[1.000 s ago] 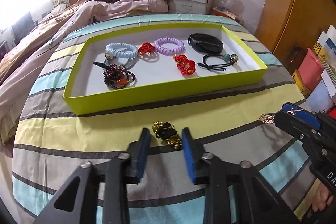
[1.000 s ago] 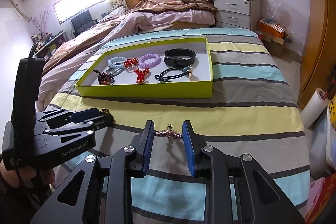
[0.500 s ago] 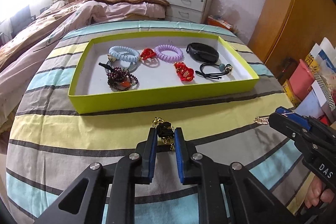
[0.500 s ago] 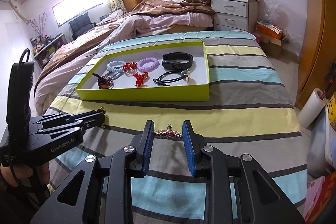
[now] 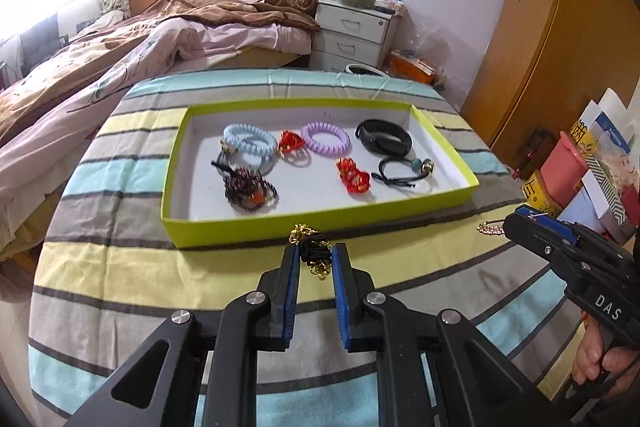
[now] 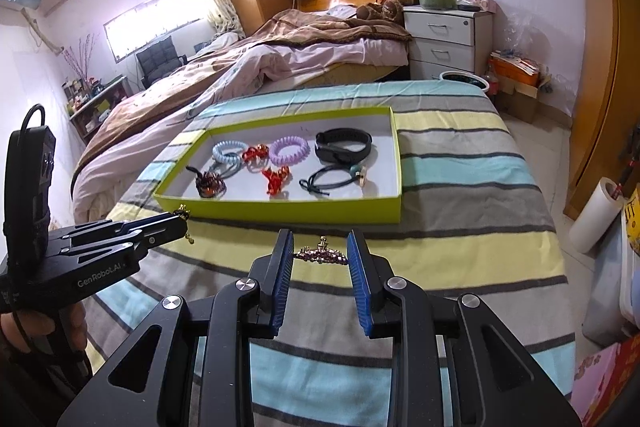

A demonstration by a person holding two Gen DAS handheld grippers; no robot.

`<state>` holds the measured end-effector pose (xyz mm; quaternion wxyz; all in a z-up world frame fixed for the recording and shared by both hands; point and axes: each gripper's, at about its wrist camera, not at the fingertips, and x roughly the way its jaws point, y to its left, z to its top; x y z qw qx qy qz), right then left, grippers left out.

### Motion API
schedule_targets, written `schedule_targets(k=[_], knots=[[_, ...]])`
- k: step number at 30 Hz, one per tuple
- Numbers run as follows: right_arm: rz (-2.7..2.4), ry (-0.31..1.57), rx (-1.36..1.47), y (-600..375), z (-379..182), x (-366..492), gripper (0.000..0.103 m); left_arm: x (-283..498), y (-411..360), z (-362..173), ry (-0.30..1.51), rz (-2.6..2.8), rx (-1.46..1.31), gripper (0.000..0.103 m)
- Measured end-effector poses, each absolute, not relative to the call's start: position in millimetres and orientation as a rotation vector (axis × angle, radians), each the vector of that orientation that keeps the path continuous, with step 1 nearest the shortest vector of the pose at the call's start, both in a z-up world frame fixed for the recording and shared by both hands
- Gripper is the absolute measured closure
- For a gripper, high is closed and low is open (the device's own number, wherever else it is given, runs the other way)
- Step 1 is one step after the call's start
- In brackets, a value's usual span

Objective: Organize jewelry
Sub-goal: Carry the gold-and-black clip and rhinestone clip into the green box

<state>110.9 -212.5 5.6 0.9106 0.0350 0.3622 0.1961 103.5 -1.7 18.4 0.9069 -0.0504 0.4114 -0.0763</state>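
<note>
- The left gripper (image 5: 316, 261) is clenched on a black-and-gold chain piece (image 5: 314, 251); the piece sits pinched between the blue pads, with gold links dangling below and poking out above the fingertips. In the right wrist view the piece appears clear of the striped bedspread (image 6: 460, 251), a short gold strand hanging free.
- The right gripper (image 6: 320, 253) has its jaws half open, one pad at either end of a small rose-gold rhinestone clip (image 6: 322, 254) that lies on the bedspread. Whether the pads actually press on the clip I cannot tell; it seems to rest on the cloth, not lifted.
- Just beyond both grippers lies the green tray (image 5: 320, 223), its near wall facing them, set across the middle of the bedspread.
- Already in the tray: a light blue coil tie (image 5: 250, 143) toward the far left corner, a purple coil tie (image 5: 326, 139), a black band (image 5: 384, 141) toward the far right corner, two red pieces (image 5: 354, 181), a dark beaded bracelet (image 5: 248, 189) near the left of the near wall, and a black cord tie (image 5: 404, 173) on the right.
- My reading: most of the sorting is done. Two pieces remain outside the tray, one in hand, one bracketed; both need carrying over the near wall.
</note>
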Motion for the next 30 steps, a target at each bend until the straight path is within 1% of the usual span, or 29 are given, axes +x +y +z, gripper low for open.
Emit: schedule_targets(k=[9, 21, 30], knots=[[0.424, 0.728, 0.091, -203.3, 18.9, 135.6, 0.074, 126.6, 9.0, 27.9, 0.840, -0.182, -0.129, 0.087], [0.454, 0.784, 0.105, -183.2, 10.7, 199.1, 0.074, 168.2, 13.6, 18.6, 0.876, -0.203, -0.148, 0.087], [0.486, 0.820, 0.102, -168.9, -0.4, 228.3, 0.074, 193.4, 16.4, 8.4, 0.902, -0.200, -0.160, 0.087]])
